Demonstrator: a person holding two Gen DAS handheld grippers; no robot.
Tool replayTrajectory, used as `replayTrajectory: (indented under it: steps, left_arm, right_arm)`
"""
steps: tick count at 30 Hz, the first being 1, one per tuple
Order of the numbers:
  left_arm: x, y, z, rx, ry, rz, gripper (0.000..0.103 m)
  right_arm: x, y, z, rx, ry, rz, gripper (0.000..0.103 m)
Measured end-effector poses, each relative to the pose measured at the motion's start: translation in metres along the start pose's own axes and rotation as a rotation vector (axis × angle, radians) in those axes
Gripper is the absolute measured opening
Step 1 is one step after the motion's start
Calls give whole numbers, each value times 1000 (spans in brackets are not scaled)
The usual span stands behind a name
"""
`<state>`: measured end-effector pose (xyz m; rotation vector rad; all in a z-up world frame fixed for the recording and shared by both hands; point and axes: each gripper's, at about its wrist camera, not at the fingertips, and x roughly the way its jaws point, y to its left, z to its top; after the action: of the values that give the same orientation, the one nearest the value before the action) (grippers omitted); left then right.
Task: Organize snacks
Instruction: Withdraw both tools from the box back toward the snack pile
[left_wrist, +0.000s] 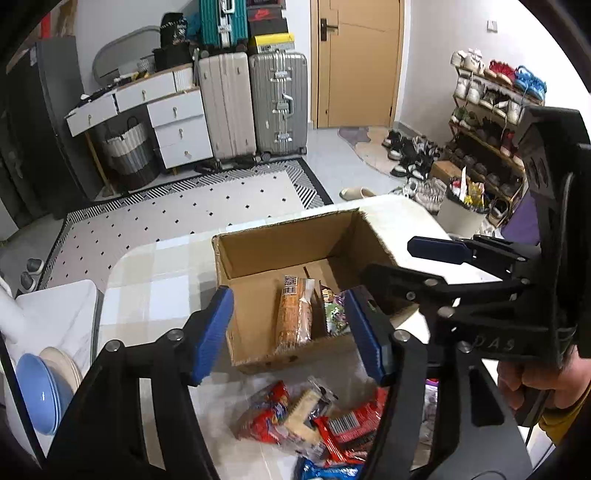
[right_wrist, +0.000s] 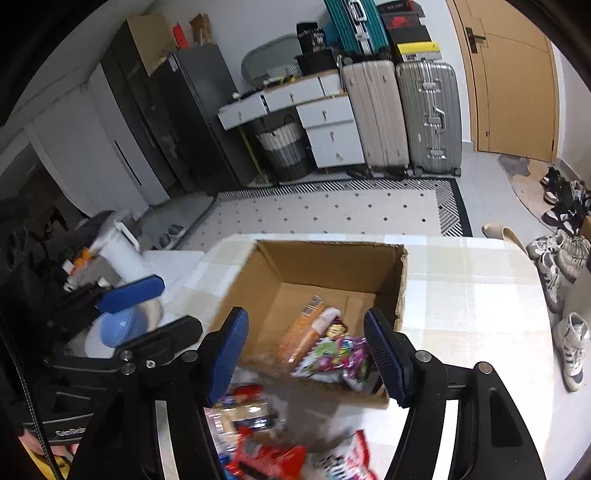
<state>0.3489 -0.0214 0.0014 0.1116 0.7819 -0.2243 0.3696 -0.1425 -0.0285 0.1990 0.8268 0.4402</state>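
While both tools hang above the table, we read this moment as the pause between one deposit and the next pick. Our left gripper (left_wrist: 291, 334) stands with its blue pads spread and nothing between them; our right gripper (right_wrist: 308, 356) is likewise parted and empty. Both point down toward the open cardboard box (left_wrist: 258, 254), which sits on the checked tablecloth (left_wrist: 159, 280).

Inside the box we see two items: an orange biscuit pack (left_wrist: 293, 314) lying lengthwise on the floor of the box, and a purple-and-green snack bag (right_wrist: 338, 358) just beside it, toward the near wall. The two appear to touch, though the right wrist view is blurred there.

On the cloth in front of the box lies the unsorted snack pile (left_wrist: 306, 417): red wrappers, a pale wafer pack, and a blue packet at the lower edge, overlapping one another.

We judge the task to be early, with most snacks not yet boxed. The next move calls for lowering one gripper onto a single wrapper at the top of the pile, closing on it alone, and carrying it over the near wall into the free space of the box.
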Motion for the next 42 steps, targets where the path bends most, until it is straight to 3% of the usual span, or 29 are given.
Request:
replayTrajectory:
  steps: [5, 7, 11, 16, 20, 22, 28, 33, 42]
  left_arm:
    - [-60, -6, -16, -11, -66, -15, 71]
    - [-84, -12, -25, 10, -87, -2, 77]
    - [-137, -24, -43, 29, -129, -19, 78]
    - [-204, -39, -67, 29, -187, -34, 83]
    - [-259, -45, -92, 32, -247, -30, 90]
    - [-280, -45, -104, 28, -267, -26, 102]
    - [-344, -41, -158, 12, -356, 6, 102]
    - [-353, -44, -212, 15, -370, 6, 102]
    - [-281, -24, -281, -113, -173, -100, 102]
  right_arm:
    - [-51, 26, -5, -51, -58, 7, 69]
    - [-78, 41, -11, -73, -97, 25, 80]
    - [-133, 68, -27, -106, -187, 42, 85]
    - [-196, 92, -54, -130, -284, 47, 99]
    - [-237, 107, -80, -149, -347, 40, 101]
    - [-254, 113, -96, -155, -377, 38, 102]
    - [-281, 115, -152, -159, -439, -3, 102]
    - [-288, 115, -198, -165, -470, -38, 102]
    - [-267, 100, -259, -124, -447, -72, 102]
